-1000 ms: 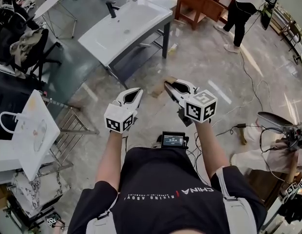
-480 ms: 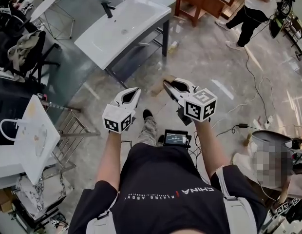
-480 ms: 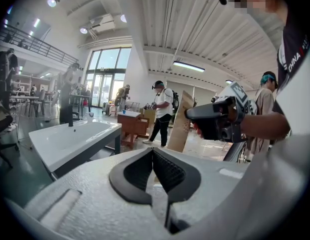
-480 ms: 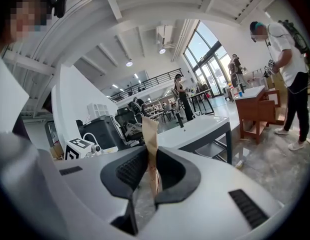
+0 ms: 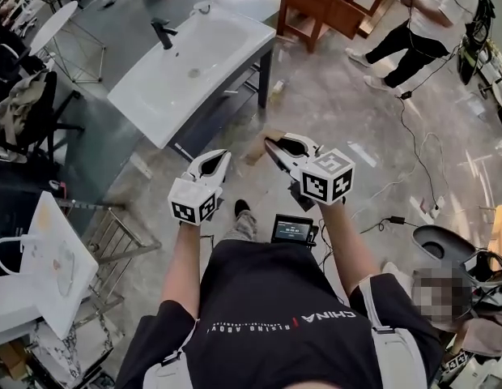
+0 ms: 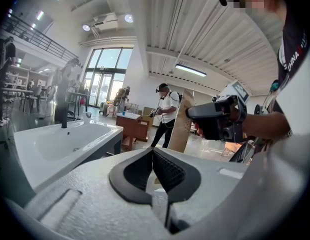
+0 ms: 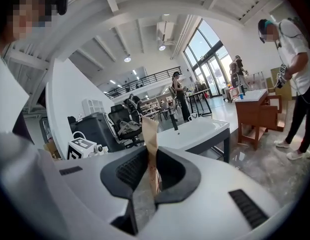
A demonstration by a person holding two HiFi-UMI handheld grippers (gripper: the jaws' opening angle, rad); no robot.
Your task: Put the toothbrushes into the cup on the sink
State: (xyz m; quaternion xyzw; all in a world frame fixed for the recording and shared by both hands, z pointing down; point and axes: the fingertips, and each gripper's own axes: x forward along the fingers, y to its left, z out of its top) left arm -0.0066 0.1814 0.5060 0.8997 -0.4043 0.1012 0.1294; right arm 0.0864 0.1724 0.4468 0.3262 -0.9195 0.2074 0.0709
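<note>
Your right gripper (image 5: 273, 143) clamps a brown packet (image 5: 256, 147); your left gripper (image 5: 224, 156) is closed, empty. The sink (image 5: 154, 86) lies at eleven o'clock; nothing looks delivered yet.

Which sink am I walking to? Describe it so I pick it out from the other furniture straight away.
Find the wooden cabinet at the top of the head view; just left of it stands a long white sink on a dark metal frame. Unlike the white slab at the lower left, it has a black tap at its far end.
</note>
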